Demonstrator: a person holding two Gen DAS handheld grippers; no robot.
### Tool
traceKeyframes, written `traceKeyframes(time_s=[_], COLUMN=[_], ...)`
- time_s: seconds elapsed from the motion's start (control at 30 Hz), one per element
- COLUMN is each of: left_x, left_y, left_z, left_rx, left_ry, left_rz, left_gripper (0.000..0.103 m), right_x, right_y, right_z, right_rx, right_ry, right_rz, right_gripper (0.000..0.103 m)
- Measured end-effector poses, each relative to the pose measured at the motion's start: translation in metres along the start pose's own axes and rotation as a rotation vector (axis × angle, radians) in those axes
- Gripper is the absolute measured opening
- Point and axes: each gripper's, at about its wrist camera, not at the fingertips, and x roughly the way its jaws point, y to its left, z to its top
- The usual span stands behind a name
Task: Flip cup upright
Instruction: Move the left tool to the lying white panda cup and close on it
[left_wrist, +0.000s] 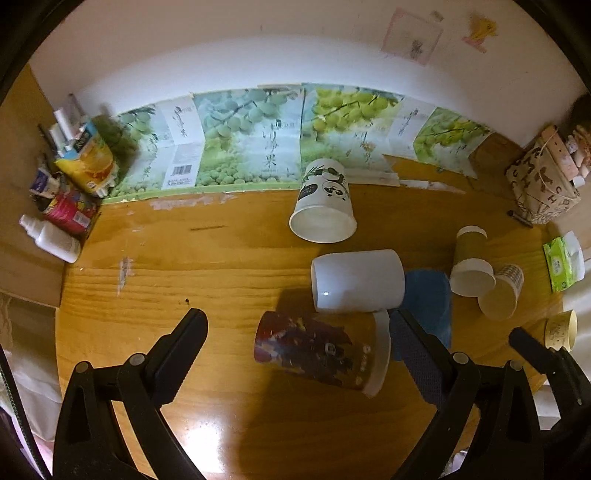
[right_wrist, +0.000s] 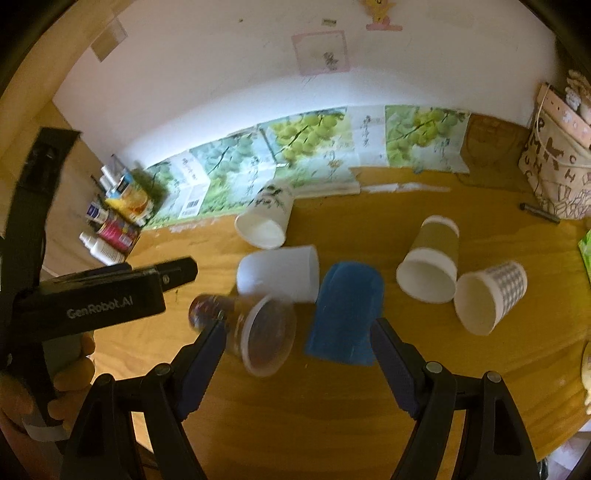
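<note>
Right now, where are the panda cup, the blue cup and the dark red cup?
panda cup (left_wrist: 325, 188): left wrist view, printed side wall.
blue cup (right_wrist: 345, 314): right wrist view, side wall.
dark red cup (left_wrist: 314, 347): left wrist view, patterned side.

Wooden table (left_wrist: 229, 417) with toppled cups (left_wrist: 357, 280)

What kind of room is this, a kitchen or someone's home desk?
Most likely a home desk, not a kitchen: a wooden tabletop against a wall, toiletry bottles in one corner, a tissue pack, and fruit-box cardboard lining the back.
</note>
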Motion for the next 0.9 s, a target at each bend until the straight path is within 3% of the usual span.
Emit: traceKeyframes(time_s=[0.57, 0.9], left_x=[0.065, 0.097], left_y=[-0.013, -0.024], left_z=[0.073, 0.094], left_rx=[0.06, 0.073], left_ry=[0.106, 0.143], left_rz=[0.013, 0.016], left_gripper=[0.099, 0.099], right_x=[0.034, 0.051], right_y=[-0.018, -0.032], right_z=[0.025, 0.028], right_rx=[-0.009, 0.03], right_ry=[-0.059, -0.048], right_rz=[-0.007, -0.006], right_gripper=[0.081, 0.081])
